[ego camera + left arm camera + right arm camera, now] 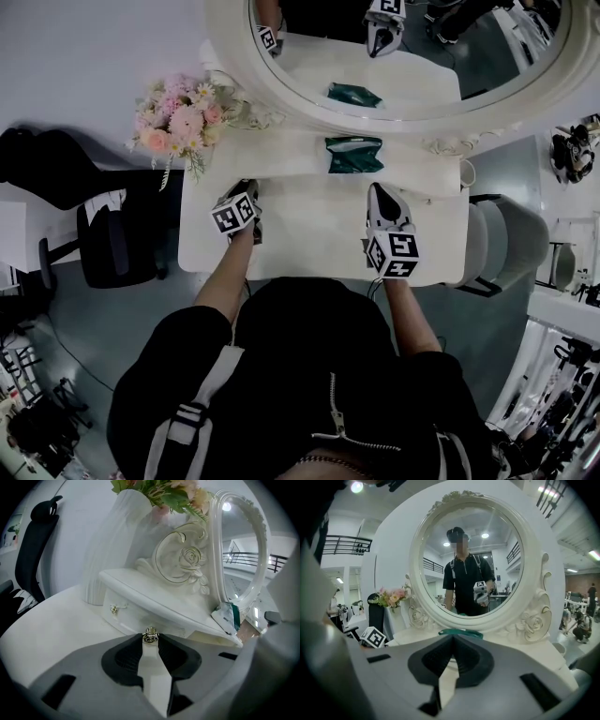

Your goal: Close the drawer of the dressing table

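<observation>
Pink flower vase (178,127) standing at far left of the white worktop (309,234). Left hand-held gripper (150,640) is clamping the small metal knob (150,633) of the drawer (180,631), which is sitting under the raised shelf, right of the vase. Green packet (353,154) lying on the shelf, centre. Right hand-held gripper (452,639) is hovering over the worktop, tips together, empty, facing the round mirror (464,564).

Gripper (451,639) before round white mirror (440,541)

Black zipped top (309,366) with grey shoulder strap (202,398), short sleeves
</observation>
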`<act>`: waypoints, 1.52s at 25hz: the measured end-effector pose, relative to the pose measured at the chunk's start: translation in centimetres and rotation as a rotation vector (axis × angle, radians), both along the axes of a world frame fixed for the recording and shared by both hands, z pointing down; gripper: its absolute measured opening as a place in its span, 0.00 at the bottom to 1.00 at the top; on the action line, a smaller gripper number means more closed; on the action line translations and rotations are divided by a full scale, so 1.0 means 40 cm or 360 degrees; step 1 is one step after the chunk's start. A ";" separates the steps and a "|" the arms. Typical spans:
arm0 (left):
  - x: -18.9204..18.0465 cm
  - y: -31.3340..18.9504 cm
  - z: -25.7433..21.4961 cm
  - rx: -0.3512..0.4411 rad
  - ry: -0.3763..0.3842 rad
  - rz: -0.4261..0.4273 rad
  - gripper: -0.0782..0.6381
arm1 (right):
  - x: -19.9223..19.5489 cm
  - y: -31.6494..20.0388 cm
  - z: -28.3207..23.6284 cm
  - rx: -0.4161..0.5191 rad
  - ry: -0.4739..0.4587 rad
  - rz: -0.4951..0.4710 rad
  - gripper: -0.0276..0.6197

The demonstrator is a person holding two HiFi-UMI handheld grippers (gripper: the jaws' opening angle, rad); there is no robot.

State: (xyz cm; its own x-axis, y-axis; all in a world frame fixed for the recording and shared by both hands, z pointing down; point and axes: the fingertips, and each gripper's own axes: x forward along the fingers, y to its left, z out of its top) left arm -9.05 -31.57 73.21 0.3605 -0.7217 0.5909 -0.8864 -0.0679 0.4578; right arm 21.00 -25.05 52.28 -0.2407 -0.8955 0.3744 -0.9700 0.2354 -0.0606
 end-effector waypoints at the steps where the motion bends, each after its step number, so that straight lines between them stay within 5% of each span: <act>1: 0.001 -0.003 0.001 -0.0005 -0.0004 0.0000 0.26 | 0.002 0.000 0.001 -0.0001 0.0000 0.0003 0.05; 16: -0.016 0.022 -0.012 0.0053 -0.0199 0.0046 0.36 | 0.002 0.010 0.007 0.0001 -0.0020 -0.0017 0.05; 25: 0.019 0.090 -0.127 0.0295 -0.0405 0.0210 0.11 | -0.017 0.024 -0.002 0.0027 -0.0048 -0.0111 0.05; 38: 0.163 0.103 -0.397 0.0676 -0.0450 0.0413 0.11 | -0.021 0.051 -0.020 0.0097 -0.0105 -0.0181 0.05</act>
State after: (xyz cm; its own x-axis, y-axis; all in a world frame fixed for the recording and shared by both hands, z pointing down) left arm -2.53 -27.47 57.33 0.4275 -0.8259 0.3677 -0.9003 -0.4258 0.0904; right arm 20.17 -23.00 51.48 -0.3642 -0.8816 0.3004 -0.9313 0.3487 -0.1056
